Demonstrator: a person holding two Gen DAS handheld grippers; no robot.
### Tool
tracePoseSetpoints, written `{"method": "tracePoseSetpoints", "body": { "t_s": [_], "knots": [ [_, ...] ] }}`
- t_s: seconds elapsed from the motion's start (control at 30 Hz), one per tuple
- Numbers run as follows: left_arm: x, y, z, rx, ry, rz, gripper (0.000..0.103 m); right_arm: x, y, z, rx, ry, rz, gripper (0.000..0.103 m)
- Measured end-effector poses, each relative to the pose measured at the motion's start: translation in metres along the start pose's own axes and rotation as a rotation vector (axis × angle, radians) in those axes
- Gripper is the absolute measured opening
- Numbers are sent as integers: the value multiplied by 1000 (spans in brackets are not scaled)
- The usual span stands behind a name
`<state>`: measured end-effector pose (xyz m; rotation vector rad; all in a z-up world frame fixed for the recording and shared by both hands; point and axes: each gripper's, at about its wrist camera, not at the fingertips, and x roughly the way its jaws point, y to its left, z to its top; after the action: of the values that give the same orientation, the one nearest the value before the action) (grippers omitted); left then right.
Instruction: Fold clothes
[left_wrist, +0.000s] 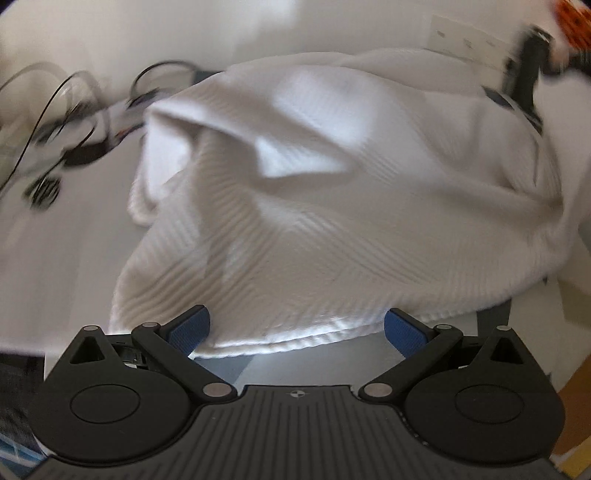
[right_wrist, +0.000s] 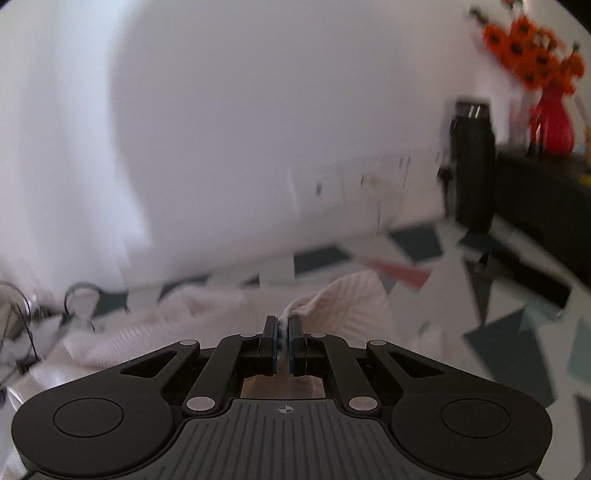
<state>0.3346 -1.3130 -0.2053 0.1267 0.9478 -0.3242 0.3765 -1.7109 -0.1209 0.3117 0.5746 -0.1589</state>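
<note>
Barely begun: the white garment (left_wrist: 317, 206) is lifted in a loose heap, with no fold made yet.
At the left edge of your left view, cables (left_wrist: 55, 122) lie on the desk (left_wrist: 66, 258); your left hand-held gripper (left_wrist: 297, 330) gapes wide around the hem at bottom centre. In your right view, the right hand-held gripper (right_wrist: 282, 332) pinches a corner at centre, the red vase (right_wrist: 552, 123) upper right.

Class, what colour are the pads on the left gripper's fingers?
Blue pads, clearest in the left wrist view, beside the white cloth.
</note>
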Motion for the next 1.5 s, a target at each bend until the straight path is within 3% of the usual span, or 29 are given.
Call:
{"method": "tracePoseSetpoints", "body": {
  "t_s": [0.17, 0.27, 0.4, 0.53, 0.73, 0.9, 1.03, 1.13, 1.27, 1.3, 1.4, 1.43, 1.47, 1.5],
  "knots": [
    [-7, 12, -1, -116, 43, -7, 103, 37, 16, -28, -104, 86, 34, 6],
    [-8, 24, -4, -226, 77, -25, 103, 45, 22, -36, -135, 126, 43, 15],
    [-5, 45, -10, -412, 75, 17, 103, 27, 6, -27, -10, 113, 71, 56],
    [-7, 58, -8, -555, 40, -2, 102, -7, -29, -14, 104, 25, 48, 61],
    [-7, 76, -7, -778, -37, -111, 102, -34, -102, -17, 395, 31, -58, 60],
    [-3, 68, -3, -801, -39, -87, 96, -19, -132, -35, 493, 86, -95, 59],
    [-3, 64, 1, -768, -43, -26, 79, -4, -130, -34, 498, 76, -30, 59],
    [-11, 64, 3, -774, -45, -7, 57, 6, -124, -25, 466, 79, 15, 59],
    [-23, 67, 3, -786, -62, -41, 50, 30, -112, -13, 451, 125, 68, 59],
    [-25, 67, 2, -792, -64, -52, 49, 36, -109, -12, 446, 140, 77, 57],
    [-20, 71, -2, -831, -65, -126, 36, 50, -101, -13, 440, 196, 28, 32],
    [-17, 71, -3, -841, -58, -153, 26, 52, -98, -14, 439, 212, -1, 18],
    [-14, 71, -3, -845, -46, -173, 14, 52, -98, -16, 445, 214, -5, 13],
    [-12, 70, -3, -840, -42, -179, 11, 48, -98, -18, 454, 204, -5, 7]
  ]
}}
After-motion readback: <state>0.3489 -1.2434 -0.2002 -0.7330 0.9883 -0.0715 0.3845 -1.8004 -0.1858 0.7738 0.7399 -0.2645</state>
